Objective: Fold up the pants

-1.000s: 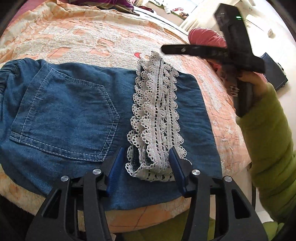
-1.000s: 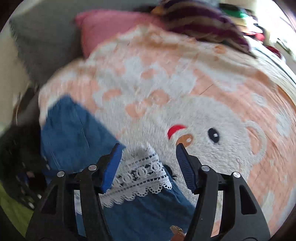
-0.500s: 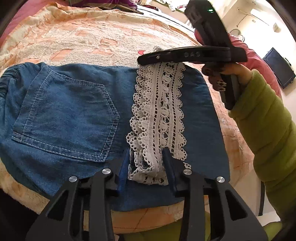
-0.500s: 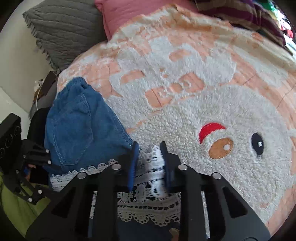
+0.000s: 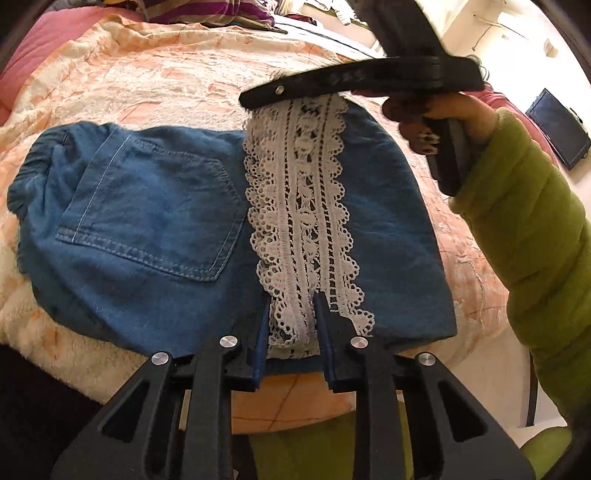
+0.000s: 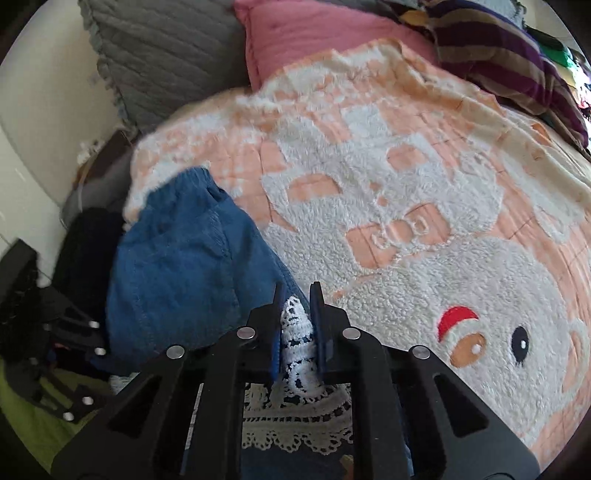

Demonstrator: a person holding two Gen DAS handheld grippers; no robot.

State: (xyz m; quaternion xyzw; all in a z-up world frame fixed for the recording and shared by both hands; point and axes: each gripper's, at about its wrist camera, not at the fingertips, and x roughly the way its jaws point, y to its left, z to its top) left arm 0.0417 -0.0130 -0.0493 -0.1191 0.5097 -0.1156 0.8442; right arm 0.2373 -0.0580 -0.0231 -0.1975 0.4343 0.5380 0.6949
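Blue denim pants [image 5: 147, 221] lie folded on the bed, back pocket up, with a white lace hem [image 5: 303, 206] running across them. At the near edge my left gripper [image 5: 293, 314] has its jaws closing, and the near end of the lace is bunched between the pads. My right gripper [image 6: 295, 295] is shut on the far end of the lace hem [image 6: 295, 325], beside the pants [image 6: 177, 266]. In the left wrist view the right gripper's black body [image 5: 369, 77] lies across the far end of the lace, held by a hand in a green sleeve [image 5: 524, 229].
A peach and white fleece blanket [image 6: 406, 184] with a bear face covers the bed. A pink pillow [image 6: 314, 33], a grey pillow [image 6: 166, 48] and a striped cloth [image 6: 498, 55] lie at the far side. The bed's edge [image 5: 295, 398] is just under the left gripper.
The right gripper came down from above onto the far end of the lace and shut on it. The left jaws narrowed around the near end, bunching the lace.
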